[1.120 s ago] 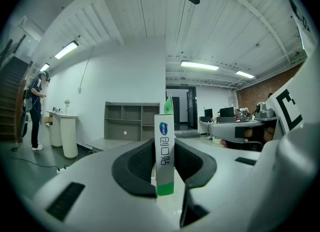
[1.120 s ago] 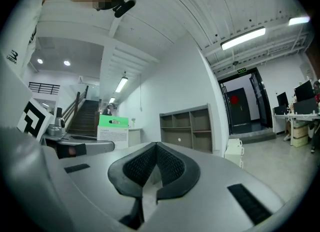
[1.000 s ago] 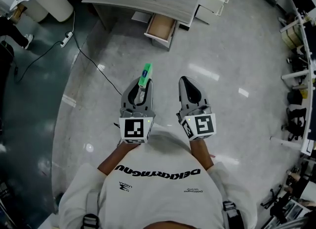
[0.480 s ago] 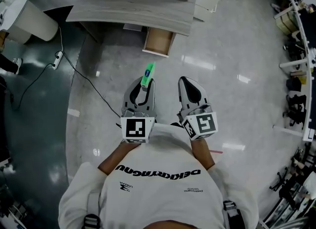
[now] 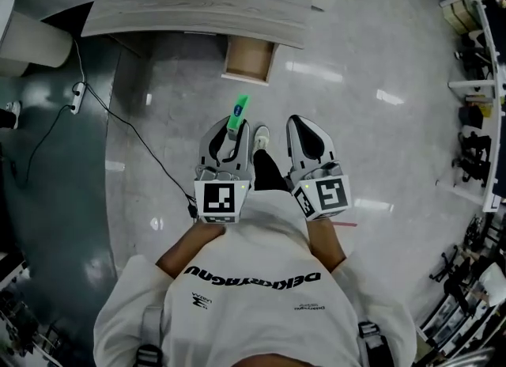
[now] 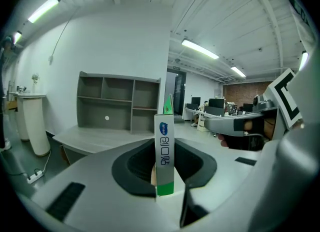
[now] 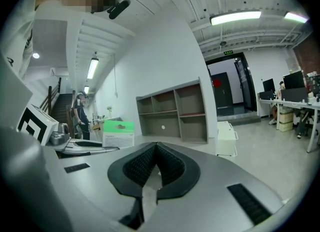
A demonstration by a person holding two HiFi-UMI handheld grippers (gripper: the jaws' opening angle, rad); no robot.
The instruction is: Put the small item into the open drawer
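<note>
The left gripper (image 5: 231,134) has its jaws clamped on a thin green-and-white cardboard packet (image 5: 238,109). It stands edge-on between the pads, its green end poking out past the jaw tips. Beside it, the right gripper (image 5: 303,130) is empty, jaws closed tip to tip. The open wooden drawer (image 5: 249,58) lies well ahead of both sets of jaws, under the grey wood-grain desk (image 5: 198,5).

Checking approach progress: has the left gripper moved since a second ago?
Yes. The left gripper, shut on the small box, has moved forward, closer to the open drawer under the desk.
</note>
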